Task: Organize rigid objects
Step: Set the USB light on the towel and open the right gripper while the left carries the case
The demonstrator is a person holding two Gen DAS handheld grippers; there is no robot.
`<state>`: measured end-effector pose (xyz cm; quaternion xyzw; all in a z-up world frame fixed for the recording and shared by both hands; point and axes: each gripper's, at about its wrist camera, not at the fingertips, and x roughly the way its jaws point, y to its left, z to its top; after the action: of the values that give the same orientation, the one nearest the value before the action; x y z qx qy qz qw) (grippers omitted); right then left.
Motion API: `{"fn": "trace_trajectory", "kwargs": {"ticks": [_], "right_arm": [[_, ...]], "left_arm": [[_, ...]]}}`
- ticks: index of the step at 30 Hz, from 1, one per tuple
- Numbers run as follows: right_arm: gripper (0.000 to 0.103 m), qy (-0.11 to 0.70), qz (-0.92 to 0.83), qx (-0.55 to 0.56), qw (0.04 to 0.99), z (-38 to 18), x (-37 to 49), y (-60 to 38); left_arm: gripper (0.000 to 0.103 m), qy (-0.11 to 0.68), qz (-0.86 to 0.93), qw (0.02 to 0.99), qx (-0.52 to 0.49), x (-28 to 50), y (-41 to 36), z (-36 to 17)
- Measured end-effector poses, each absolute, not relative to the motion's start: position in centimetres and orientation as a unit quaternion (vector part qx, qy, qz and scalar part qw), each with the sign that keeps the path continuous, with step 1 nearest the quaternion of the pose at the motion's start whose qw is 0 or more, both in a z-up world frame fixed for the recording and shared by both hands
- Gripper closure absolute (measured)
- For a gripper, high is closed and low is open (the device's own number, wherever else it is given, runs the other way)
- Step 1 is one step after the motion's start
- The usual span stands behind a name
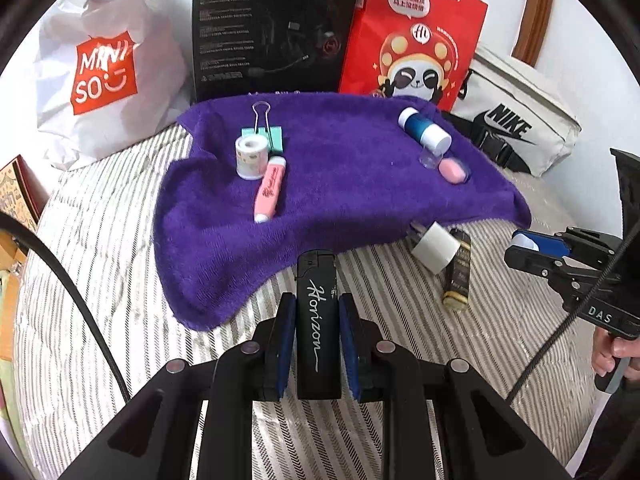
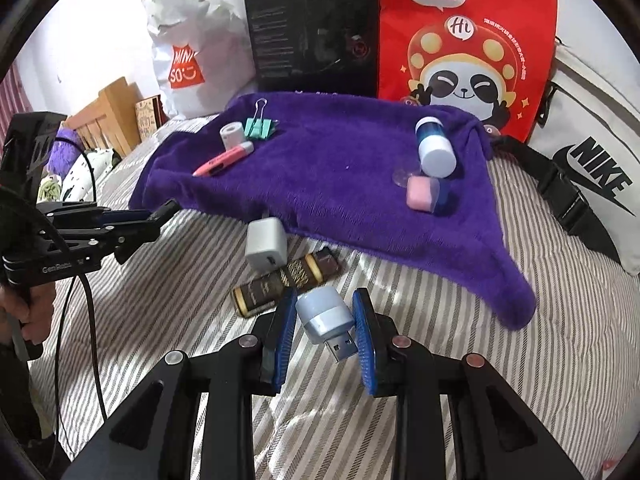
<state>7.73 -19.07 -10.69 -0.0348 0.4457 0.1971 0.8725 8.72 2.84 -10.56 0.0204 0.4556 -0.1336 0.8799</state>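
We are pinching a black lighter between the blue pads of our left gripper at the lower centre of the left wrist view, its top reaching the near edge of the purple towel. Our right gripper is clamping a pale blue USB plug light at the lower centre of the right wrist view, its metal connector pointing down and to the right. On the towel, a tape roll, a green binder clip and a pink highlighter are lying left of centre; a blue bottle and a pink eraser are sitting at upper right. A white charger and a dark bar are resting on the striped bedding, just below the towel's edge
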Motion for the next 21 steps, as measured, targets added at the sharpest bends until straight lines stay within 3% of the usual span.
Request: {"fn": "trace_trajectory", "kwargs": {"ticks": [21], "right_arm": [[0.075, 0.415, 0.202, -0.051, 0.885, -8.2, 19.8, -17.7]], "left_arm": [[0.082, 0.448, -0.124, 0.885, 0.0, 16.7, 2.6, -8.5]]}}
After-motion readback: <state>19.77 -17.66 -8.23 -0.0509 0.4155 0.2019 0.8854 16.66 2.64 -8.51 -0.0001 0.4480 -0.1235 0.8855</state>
